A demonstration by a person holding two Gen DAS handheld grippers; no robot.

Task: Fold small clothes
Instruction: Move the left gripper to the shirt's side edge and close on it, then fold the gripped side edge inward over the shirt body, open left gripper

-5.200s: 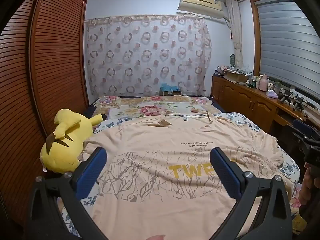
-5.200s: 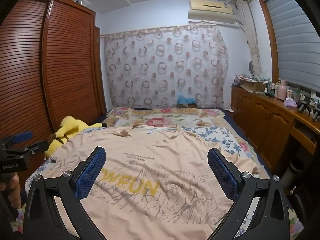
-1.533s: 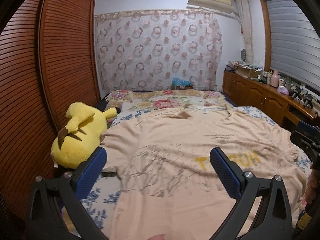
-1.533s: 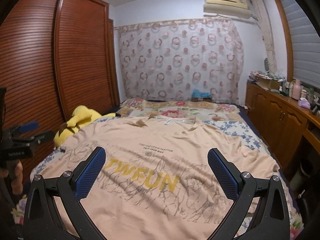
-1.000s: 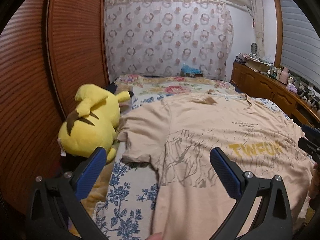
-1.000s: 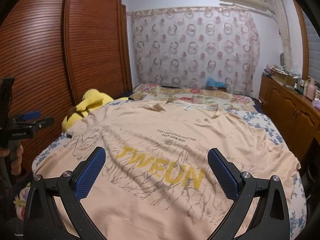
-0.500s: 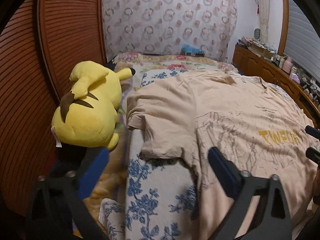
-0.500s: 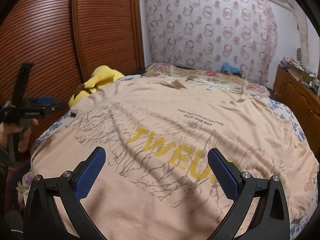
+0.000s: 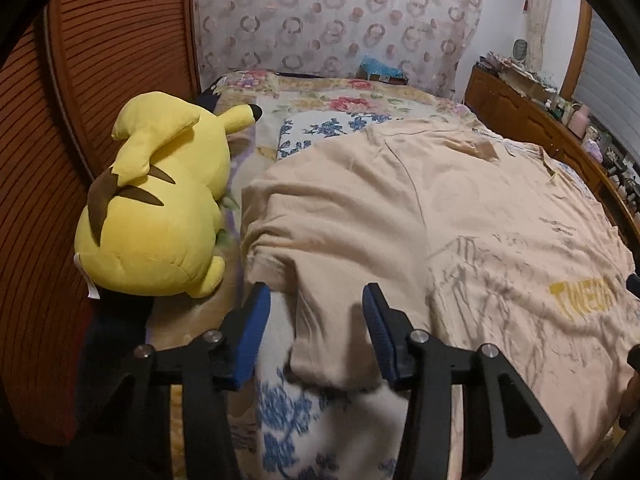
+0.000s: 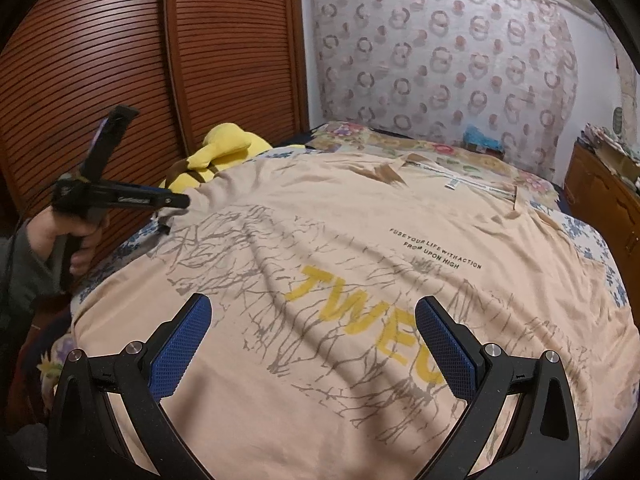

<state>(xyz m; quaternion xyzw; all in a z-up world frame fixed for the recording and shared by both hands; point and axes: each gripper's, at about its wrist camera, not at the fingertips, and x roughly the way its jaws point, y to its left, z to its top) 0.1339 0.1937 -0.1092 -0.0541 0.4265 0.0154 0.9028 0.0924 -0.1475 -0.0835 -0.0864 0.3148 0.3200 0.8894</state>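
Peach sleeve [image 9: 320,300] — left gripper [image 9: 314,320] closing

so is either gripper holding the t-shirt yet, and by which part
Nothing is gripped yet. The left gripper is closing around the t-shirt sleeve hem, pads not pressing. The right gripper hangs open over the print.

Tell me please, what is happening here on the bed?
A person is starting to fold a T-shirt spread flat on the bed. The left hand-held gripper is at the shirt's sleeve, near the plush toy; its jaws are closing with the sleeve edge between them, not yet pinched. The right hand-held gripper hangs open above the printed front, holding nothing. No fold is made yet.
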